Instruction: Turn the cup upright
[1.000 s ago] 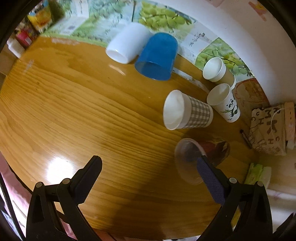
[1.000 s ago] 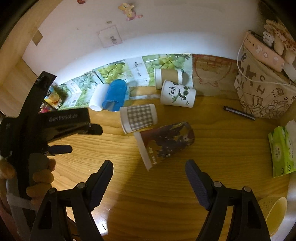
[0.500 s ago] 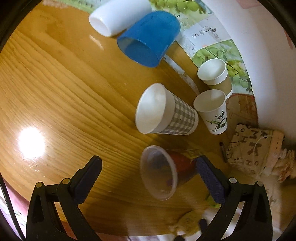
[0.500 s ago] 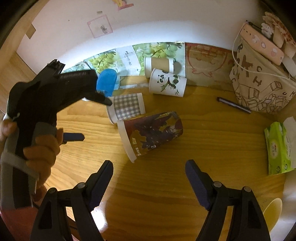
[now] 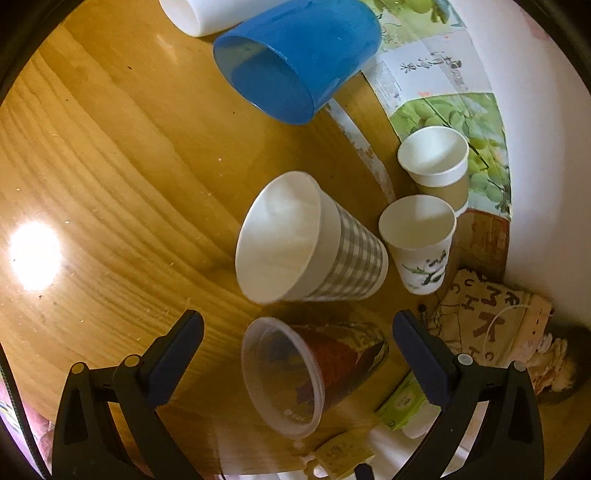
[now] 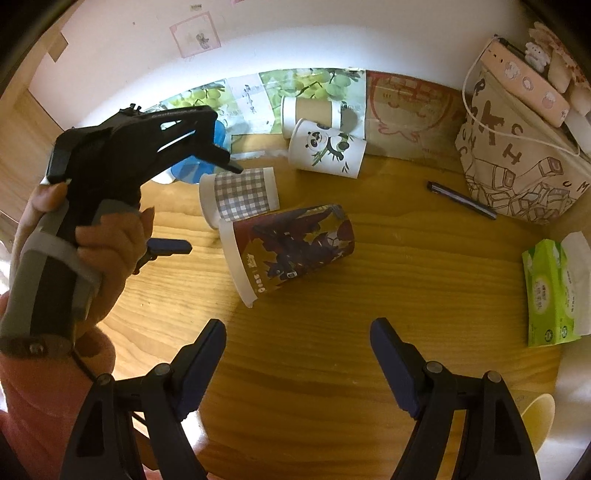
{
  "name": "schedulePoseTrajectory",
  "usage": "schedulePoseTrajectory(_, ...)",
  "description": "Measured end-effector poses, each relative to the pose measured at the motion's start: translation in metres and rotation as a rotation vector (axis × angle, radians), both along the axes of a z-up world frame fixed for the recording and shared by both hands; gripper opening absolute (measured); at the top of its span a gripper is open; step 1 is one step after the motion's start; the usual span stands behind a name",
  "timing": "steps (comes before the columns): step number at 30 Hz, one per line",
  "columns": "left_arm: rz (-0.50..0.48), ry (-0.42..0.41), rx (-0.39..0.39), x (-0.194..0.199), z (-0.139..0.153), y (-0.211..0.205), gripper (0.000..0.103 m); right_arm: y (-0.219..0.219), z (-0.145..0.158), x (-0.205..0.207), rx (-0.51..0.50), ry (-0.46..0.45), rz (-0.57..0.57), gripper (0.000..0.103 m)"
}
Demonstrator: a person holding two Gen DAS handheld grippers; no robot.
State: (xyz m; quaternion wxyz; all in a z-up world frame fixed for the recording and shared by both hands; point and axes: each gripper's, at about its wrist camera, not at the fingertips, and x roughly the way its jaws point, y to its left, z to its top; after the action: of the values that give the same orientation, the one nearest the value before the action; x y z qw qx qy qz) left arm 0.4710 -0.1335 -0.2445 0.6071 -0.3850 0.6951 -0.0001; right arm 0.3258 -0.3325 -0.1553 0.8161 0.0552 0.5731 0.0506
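Observation:
A dark red printed cup [image 6: 291,251] lies on its side on the wooden table [image 6: 332,332], mouth toward the left. In the left wrist view the same cup [image 5: 314,369] lies between the open jaws of my left gripper [image 5: 295,354], its mouth facing the camera, not gripped. In the right wrist view the left gripper [image 6: 199,206] hovers at the cup's mouth end. My right gripper [image 6: 297,354] is open and empty, nearer the table's front edge, short of the cup.
A checked cup [image 5: 314,240], a panda cup [image 5: 421,243], a brown-banded cup [image 5: 436,166], a blue cup [image 5: 295,62] and a white cup [image 5: 199,14] lie on their sides behind. A pen [image 6: 461,199], a fabric bag [image 6: 517,162] and a tissue pack [image 6: 554,291] sit right.
My left gripper has moved forward and right, so its open jaws now stand either side of the red cup's mouth. The right gripper has drawn a little closer to the cup.

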Motion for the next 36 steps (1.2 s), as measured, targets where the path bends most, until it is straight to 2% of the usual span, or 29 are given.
schedulePoseTrajectory(19,0.039,0.037,-0.113,0.02,-0.025,-0.002,0.102,0.0,-0.011,0.012,-0.012,0.032,0.004,0.081)
schedulePoseTrajectory(26,0.053,0.041,-0.126,0.024,-0.034,-0.008,0.091,-0.003,-0.014,0.015,-0.012,0.044,-0.007,0.081)
schedulePoseTrajectory(30,0.067,0.047,-0.126,0.025,-0.037,-0.005,0.089,-0.005,-0.016,0.016,-0.009,0.051,-0.012,0.081)
schedulePoseTrajectory(32,0.071,0.04,-0.127,0.025,-0.036,0.0,0.084,-0.005,-0.017,0.016,-0.007,0.052,-0.013,0.081)
schedulePoseTrajectory(36,0.068,0.033,-0.13,0.024,-0.034,0.008,0.084,-0.006,-0.019,0.018,0.0,0.059,-0.014,0.081)
